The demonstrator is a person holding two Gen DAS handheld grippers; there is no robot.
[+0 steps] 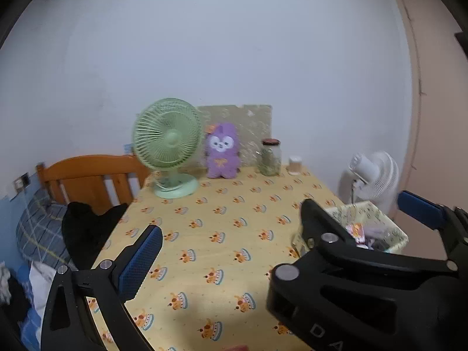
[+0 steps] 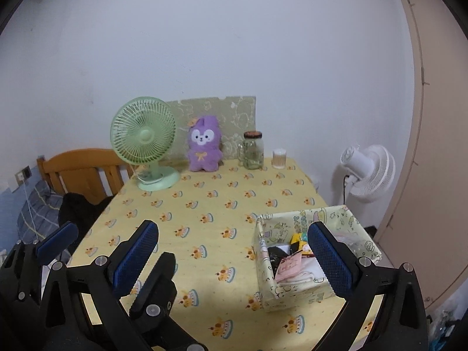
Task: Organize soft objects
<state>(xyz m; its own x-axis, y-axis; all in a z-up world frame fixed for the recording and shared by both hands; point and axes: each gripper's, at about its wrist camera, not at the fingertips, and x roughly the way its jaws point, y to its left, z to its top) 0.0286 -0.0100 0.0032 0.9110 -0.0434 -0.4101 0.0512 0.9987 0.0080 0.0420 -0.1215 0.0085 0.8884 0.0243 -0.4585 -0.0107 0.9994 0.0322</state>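
Both tongs gape, holding nothing: left tongs (image 2: 103, 235) lower left, right tongs (image 2: 234, 259) lower centre above the surface (image 2: 204, 204); box (image 2: 295, 298) lower right holds soft items.

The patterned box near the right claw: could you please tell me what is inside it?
The patterned box holds a jumble of small items: something pink, white, black and yellow. The right claw, open, covers part of the contents, so the rest cannot be identified.

On the surface (image 2: 204, 234), a desk fan (image 2: 143, 143) stands at the back left, with a plush toy (image 2: 204, 144) to its right, then a glass jar (image 2: 253, 150) and a small container (image 2: 278, 159). A fabric box (image 2: 307, 263) sits near the right edge, with small items inside. A standing fan (image 2: 368, 172) is behind the box, off the surface.
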